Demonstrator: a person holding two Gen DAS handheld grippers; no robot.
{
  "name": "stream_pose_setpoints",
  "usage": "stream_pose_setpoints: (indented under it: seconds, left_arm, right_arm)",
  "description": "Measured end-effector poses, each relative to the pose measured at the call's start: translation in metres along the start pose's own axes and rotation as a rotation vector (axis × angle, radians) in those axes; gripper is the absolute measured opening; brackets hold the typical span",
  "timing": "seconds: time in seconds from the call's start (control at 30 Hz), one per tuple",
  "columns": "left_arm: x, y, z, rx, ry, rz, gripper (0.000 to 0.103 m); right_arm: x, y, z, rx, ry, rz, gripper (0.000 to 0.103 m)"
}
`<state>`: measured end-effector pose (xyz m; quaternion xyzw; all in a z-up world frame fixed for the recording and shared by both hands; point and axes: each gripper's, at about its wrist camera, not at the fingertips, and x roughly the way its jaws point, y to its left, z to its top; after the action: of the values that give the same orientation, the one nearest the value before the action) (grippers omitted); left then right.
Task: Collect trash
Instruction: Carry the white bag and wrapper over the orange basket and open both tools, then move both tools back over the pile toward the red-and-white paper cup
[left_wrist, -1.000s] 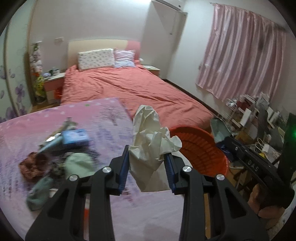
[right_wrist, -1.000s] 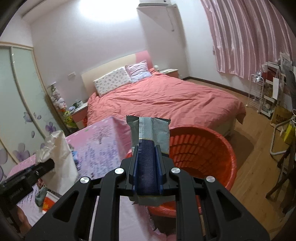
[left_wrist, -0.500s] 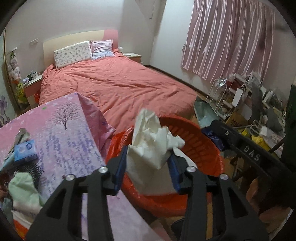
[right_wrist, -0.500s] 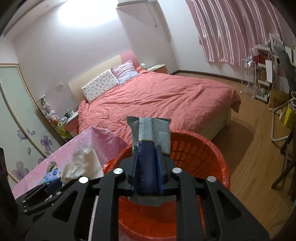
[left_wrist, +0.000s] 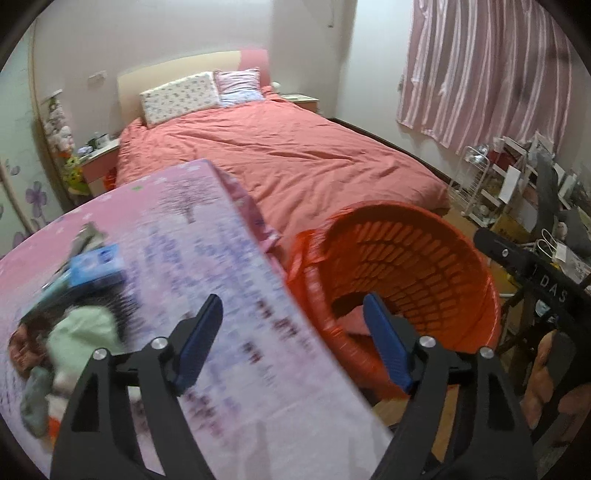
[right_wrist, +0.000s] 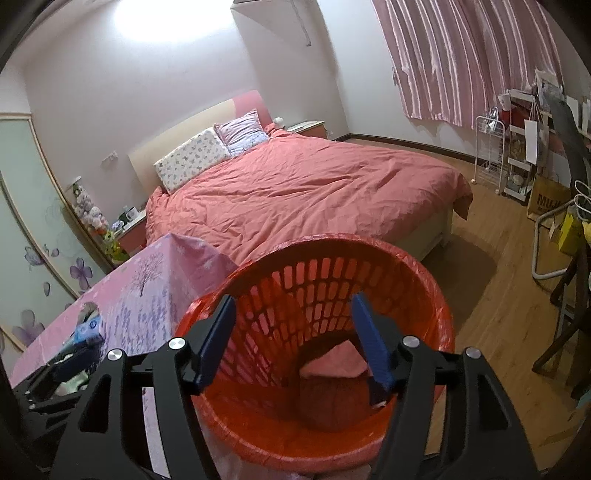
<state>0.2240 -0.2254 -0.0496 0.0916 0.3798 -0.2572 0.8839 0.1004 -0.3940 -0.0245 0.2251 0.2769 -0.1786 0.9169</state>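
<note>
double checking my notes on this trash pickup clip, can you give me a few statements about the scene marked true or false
1. The left gripper has nothing between its fingers. True; its jaws are opening.
2. The right gripper grips a wrapper. False: nothing is between its fingers, and its jaws are opening.
3. The orange basket stands beside the table with the pink cloth. True.
4. The basket is blue. False: it is orange.
5. A blue box lies on the table. True.
6. The bed has a green cover. False: the cover is salmon red.
</note>
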Motion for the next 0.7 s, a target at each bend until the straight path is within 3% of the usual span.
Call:
stream_pose_setpoints:
  seconds: [0.37,0.7]
  left_arm:
    - [-0.072,0.087,-0.052,-0.113,-0.041,0.168,0.089]
    - [-0.099,0.163,-0.092,-0.234,-0.019,0.288,0.089]
  right_arm:
    - [-0.017,0.063,-0.024,-0.109,0.037,0.080,0.072]
    - [-0.026,0.123,-0.062,-0.251,0.098,0.149,0.072]
